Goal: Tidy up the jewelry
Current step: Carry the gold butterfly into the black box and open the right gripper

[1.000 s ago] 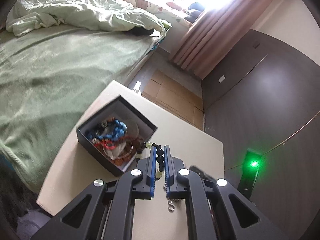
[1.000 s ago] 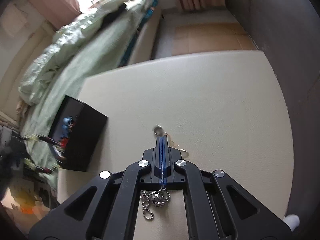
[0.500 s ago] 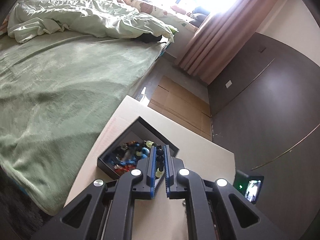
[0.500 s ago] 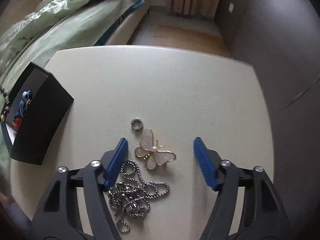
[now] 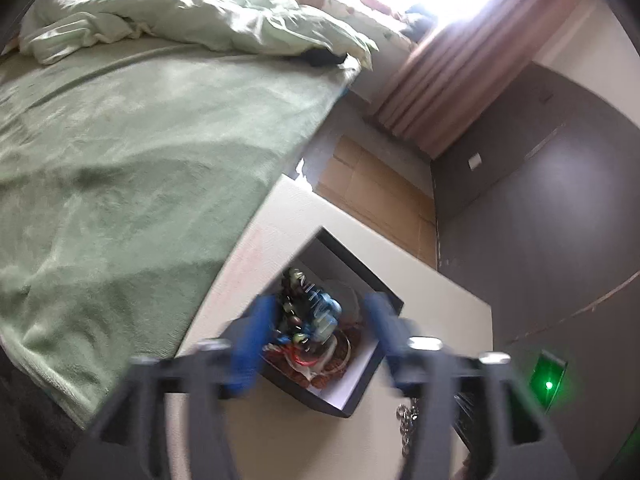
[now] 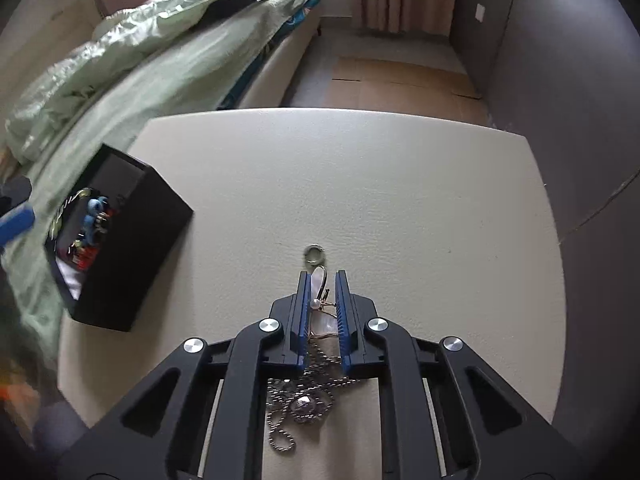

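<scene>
Right wrist view: my right gripper (image 6: pixel 323 294) is pinched on the butterfly pendant (image 6: pixel 320 284) on the bench (image 6: pixel 400 184), ready for lifting. My left gripper (image 5: pixel 320 332) hangs spread, empty, above the black jewelry box (image 5: pixel 360 384).

Your left gripper (image 5: pixel 318 330) is blurred, its blue fingers (image 5: pixel 256 334) spread wide apart above the black box (image 5: pixel 352 396). The box sits on the cream table (image 5: pixel 436 300) and holds mixed jewelry (image 5: pixel 316 328), including blue beads. A silver chain (image 5: pixel 406 420) lies just beside the box. A green light (image 5: pixel 549 380) glows at right.
</scene>
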`<state>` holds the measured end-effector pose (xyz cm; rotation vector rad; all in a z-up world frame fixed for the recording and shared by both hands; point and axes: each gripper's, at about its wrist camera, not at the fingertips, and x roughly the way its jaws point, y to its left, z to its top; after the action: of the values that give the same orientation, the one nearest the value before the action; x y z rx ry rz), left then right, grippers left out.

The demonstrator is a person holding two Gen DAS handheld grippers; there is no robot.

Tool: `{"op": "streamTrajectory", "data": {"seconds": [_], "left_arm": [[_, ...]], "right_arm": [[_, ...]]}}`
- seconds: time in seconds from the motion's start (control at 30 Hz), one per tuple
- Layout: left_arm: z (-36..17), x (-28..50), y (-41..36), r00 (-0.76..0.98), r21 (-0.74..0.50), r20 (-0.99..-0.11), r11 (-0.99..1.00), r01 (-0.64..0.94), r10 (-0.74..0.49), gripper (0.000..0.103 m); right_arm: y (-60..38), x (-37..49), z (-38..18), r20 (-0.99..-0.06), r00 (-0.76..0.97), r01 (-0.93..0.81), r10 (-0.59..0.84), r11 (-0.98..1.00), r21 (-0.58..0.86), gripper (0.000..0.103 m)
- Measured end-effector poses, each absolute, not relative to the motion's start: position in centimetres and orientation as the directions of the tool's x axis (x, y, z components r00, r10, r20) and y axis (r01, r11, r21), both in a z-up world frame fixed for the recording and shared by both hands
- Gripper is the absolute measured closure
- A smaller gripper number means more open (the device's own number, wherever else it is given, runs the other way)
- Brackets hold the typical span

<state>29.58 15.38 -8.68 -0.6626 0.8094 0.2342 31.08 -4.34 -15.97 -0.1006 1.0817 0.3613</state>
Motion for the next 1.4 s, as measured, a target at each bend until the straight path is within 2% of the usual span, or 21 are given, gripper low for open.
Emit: {"op": "streamTrajectory", "data": {"seconds": [0.23, 0.33, 0.63, 1.2, 1.23, 1.27, 1.3, 1.33, 1.4], "left_arm": [[-8.3, 28.6, 15.9, 0.683, -0.46, -0.728, 0.78, -0.425, -0.058, 0.043], [-8.2, 28.2, 16.1, 0.685, -0.466, -0.725, 0.779, -0.419, -0.065, 0.032], [-7.9, 26.5, 17.1, 0.693, -0.461, -0.719, 0.784, -0.417, -0.054, 0.026], [-8.7, 24.3, 19.2, 0.676, -0.457, -0.736, 0.767, -0.45, -0.042, 0.026], [-8.7, 24.3, 19.2, 0.676, -0.458, -0.736, 0.767, -0.45, -0.043, 0.026], [-8.8, 24.3, 19.1, 0.676, -0.459, -0.736, 0.767, -0.448, -0.045, 0.026], [-8.9, 24.3, 19.0, 0.676, -0.458, -0.736, 0.767, -0.448, -0.045, 0.026], [-8.9, 24.3, 18.9, 0.675, -0.459, -0.736, 0.767, -0.448, -0.046, 0.026], [-8.9, 24.4, 18.6, 0.676, -0.461, -0.735, 0.769, -0.443, -0.052, 0.026]], "right_arm": [[-5.3, 31.2, -14.2, -0.839, 0.396, -0.336, 0.372, 0.91, 0.245, 0.09], [-5.4, 31.0, -13.3, -0.82, 0.399, -0.335, 0.411, 0.897, 0.287, 0.09], [-2.1, 30.1, -10.3, -0.73, 0.352, -0.407, 0.585, 0.799, 0.444, 0.09], [3.3, 29.8, -11.9, -0.719, 0.233, -0.39, 0.655, 0.74, 0.548, 0.089], [3.1, 29.8, -11.7, -0.717, 0.234, -0.392, 0.657, 0.738, 0.548, 0.078], [2.8, 29.8, -11.5, -0.713, 0.24, -0.395, 0.659, 0.737, 0.548, 0.056], [2.5, 29.7, -11.3, -0.709, 0.255, -0.397, 0.657, 0.74, 0.543, 0.049], [2.2, 29.6, -11.0, -0.706, 0.276, -0.4, 0.652, 0.746, 0.532, 0.045], [1.4, 29.4, -10.4, -0.703, 0.299, -0.408, 0.645, 0.753, 0.517, 0.045]]}}
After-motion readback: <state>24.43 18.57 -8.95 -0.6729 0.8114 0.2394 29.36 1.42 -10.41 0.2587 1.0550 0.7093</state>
